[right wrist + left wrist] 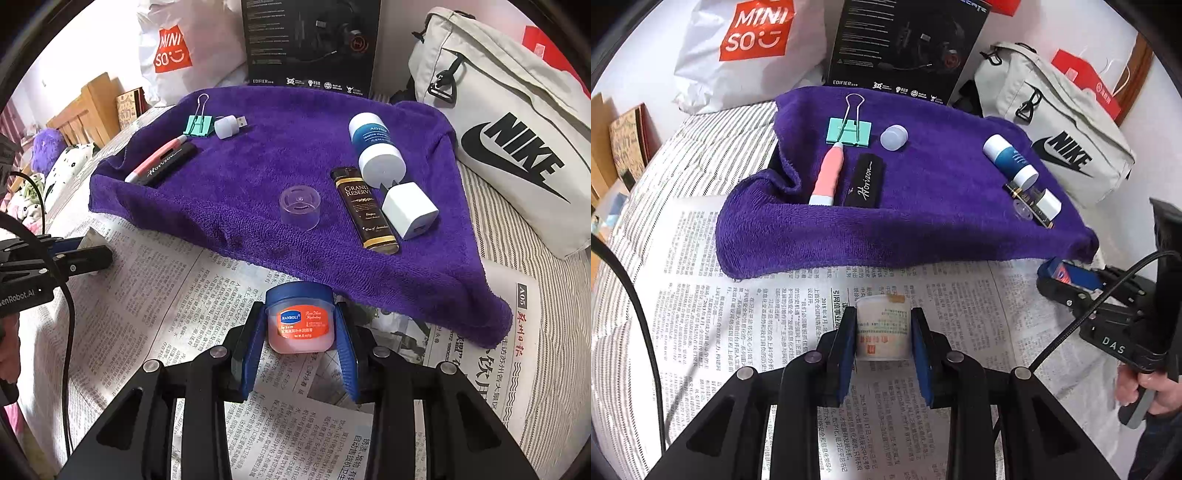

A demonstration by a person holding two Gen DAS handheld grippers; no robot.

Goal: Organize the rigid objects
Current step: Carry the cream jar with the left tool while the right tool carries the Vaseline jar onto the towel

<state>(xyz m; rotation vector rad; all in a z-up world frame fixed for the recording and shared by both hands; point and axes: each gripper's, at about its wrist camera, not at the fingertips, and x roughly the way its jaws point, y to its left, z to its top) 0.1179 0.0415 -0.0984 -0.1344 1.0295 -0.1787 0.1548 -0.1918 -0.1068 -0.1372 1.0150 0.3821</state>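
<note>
My left gripper (883, 328) is shut on a small white labelled bottle (882, 325) over the newspaper, in front of the purple towel (923, 221). My right gripper (300, 328) is shut on a blue-lidded pink balm jar (300, 319), also just short of the towel (258, 166). On the towel lie a teal binder clip (198, 124), a pink pen (155, 160), a black Horizon case (170, 164), a white USB plug (226, 126), a clear cap (300, 206), a white-and-blue lotion bottle (375, 147), a brown tube (365, 210) and a white charger cube (410, 210).
Newspaper (166, 295) covers a striped bedspread (535, 295). Behind the towel stand a white Miniso bag (177, 48), a black Edifier box (310, 44) and a grey Nike bag (509, 147). The right gripper shows at the right of the left wrist view (1071, 280).
</note>
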